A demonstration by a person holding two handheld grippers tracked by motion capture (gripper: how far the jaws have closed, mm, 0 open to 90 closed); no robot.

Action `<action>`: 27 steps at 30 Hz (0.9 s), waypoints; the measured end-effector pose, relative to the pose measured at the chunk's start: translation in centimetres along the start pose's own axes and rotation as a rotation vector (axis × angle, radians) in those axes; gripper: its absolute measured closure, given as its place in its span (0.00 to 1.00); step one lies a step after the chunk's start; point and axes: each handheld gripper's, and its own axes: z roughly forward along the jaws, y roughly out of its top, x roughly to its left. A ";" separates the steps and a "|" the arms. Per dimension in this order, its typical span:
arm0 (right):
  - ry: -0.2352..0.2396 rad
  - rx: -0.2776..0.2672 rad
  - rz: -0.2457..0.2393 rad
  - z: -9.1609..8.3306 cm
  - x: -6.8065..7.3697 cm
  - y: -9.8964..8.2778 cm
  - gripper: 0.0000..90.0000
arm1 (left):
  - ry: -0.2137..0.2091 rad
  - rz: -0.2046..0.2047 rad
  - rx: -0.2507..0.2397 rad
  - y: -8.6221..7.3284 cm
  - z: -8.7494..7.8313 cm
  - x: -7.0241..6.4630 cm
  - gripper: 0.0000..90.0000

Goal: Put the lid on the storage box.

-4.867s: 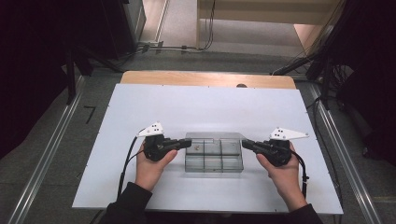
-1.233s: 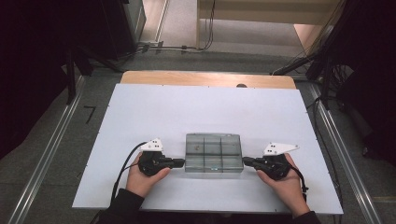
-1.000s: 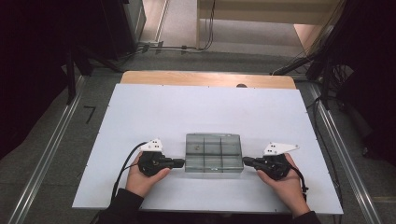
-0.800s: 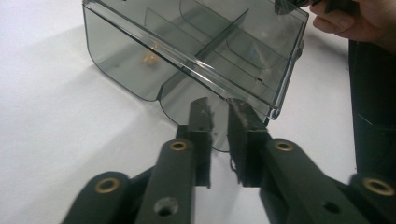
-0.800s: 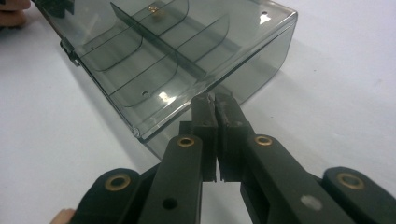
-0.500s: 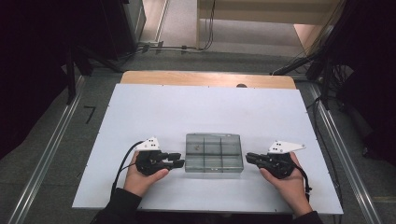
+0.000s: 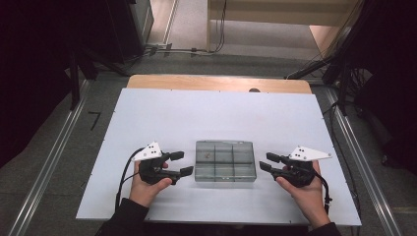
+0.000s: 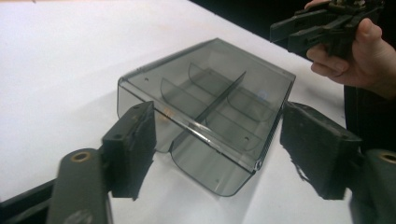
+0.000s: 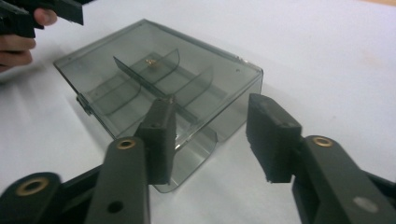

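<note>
Smoky grey plastic is the landmark here: the divided box [image 7: 225, 161] sits flat on the white table [image 7: 221, 113], toward your edge of it, lid shut.

Left of the box, your left gripper [image 7: 179, 163] hangs just off the box's left end, and its jaws have just been opening. In the left gripper view the pads [image 8: 133, 140] stand apart with the box's curved latch tab [image 8: 212, 170] between them, but nothing presses on it.

On to the box itself: its long axis runs left to right across the table, short ends facing your two hands, top face up. One small brass-coloured bit [image 9: 150, 61] lies in a compartment near the far side.

Right of the box, your right gripper [image 7: 268, 162] is just beside the right end, jaws also just been opening, pads [image 9: 161, 133] clear of the plastic, nothing held.

My read: the set-down looks done, with the box resting on the table and both grips let go. All that seems left is drawing both hands away.
</note>
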 end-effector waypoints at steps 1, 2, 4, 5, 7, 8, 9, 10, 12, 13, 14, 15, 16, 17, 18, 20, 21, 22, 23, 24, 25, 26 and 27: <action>0.003 -0.011 -0.001 -0.1 -0.1 0.1 0.48 | 0.003 0.001 -0.010 0.0 -0.1 0.0 0.26; 0.001 -0.019 0.001 -0.3 -0.1 0.1 0.46 | 0.000 0.003 -0.019 0.1 -0.2 0.0 0.25; 0.000 -0.037 0.000 -0.6 -0.2 0.2 0.42 | 0.005 0.005 -0.039 0.1 -0.4 -0.1 0.21; -0.001 -0.044 0.002 -0.8 -0.2 0.3 0.40 | 0.003 0.008 -0.047 0.2 -0.6 0.0 0.20; -0.001 -0.059 0.002 -1.1 -0.3 0.3 0.37 | 0.008 0.013 -0.056 0.2 -0.8 0.0 0.17; 0.000 -0.065 0.000 -1.2 -0.3 0.3 0.35 | 0.007 0.013 -0.063 0.2 -0.9 0.0 0.15; -0.001 -0.069 0.003 -1.4 -0.4 0.3 0.34 | 0.005 0.013 -0.068 0.2 -1.0 0.1 0.14; -0.005 -0.073 0.003 -1.5 -0.4 0.3 0.33 | 0.010 0.011 -0.071 0.2 -1.0 0.1 0.13; -0.010 -0.080 0.006 -1.7 -0.5 0.3 0.30 | 0.009 0.014 -0.077 0.2 -1.2 0.1 0.10; -0.012 -0.085 0.005 -1.8 -0.6 0.3 0.28 | 0.011 0.017 -0.079 0.2 -1.3 0.2 0.09; -0.015 -0.091 0.005 -1.8 -0.7 0.3 0.27 | 0.014 0.023 -0.080 0.2 -1.3 0.2 0.08; -0.018 -0.092 0.008 -2.0 -0.7 0.2 0.26 | 0.011 0.021 -0.083 0.2 -1.4 0.2 0.06; -0.019 -0.095 0.006 -2.0 -0.8 0.2 0.25 | 0.011 0.022 -0.086 0.2 -1.5 0.3 0.05; -0.019 -0.098 0.009 -2.2 -0.8 0.2 0.24 | 0.014 0.023 -0.089 0.2 -1.6 0.3 0.04; -0.021 -0.100 0.010 -2.2 -0.9 0.2 0.23 | 0.014 0.022 -0.092 0.2 -1.7 0.3 0.04; -0.023 -0.106 0.010 -2.4 -1.0 0.1 0.21 | 0.022 0.025 -0.087 0.1 -1.8 0.4 0.04; -0.025 -0.108 0.009 -2.5 -1.0 0.0 0.21 | 0.020 0.034 -0.084 0.0 -1.8 0.4 0.04; -0.027 -0.110 0.010 -2.5 -1.1 0.0 0.20 | 0.017 0.046 -0.082 0.0 -1.9 0.4 0.04; -0.029 -0.110 0.012 -2.6 -1.2 -0.1 0.19 | 0.019 0.054 -0.078 0.0 -1.9 0.4 0.03; -0.031 -0.111 0.014 -2.7 -1.3 -0.2 0.19 | 0.020 0.056 -0.080 -0.1 -2.0 0.4 0.02; -0.033 -0.111 0.016 -2.7 -1.3 -0.2 0.18 | 0.023 0.059 -0.082 -0.1 -2.0 0.4 0.02; -0.034 -0.112 0.017 -2.8 -1.4 -0.3 0.18 | 0.027 0.061 -0.084 -0.1 -2.1 0.4 0.02; -0.035 -0.115 0.019 -2.9 -1.5 -0.4 0.17 | 0.034 0.067 -0.081 -0.1 -2.2 0.4 0.01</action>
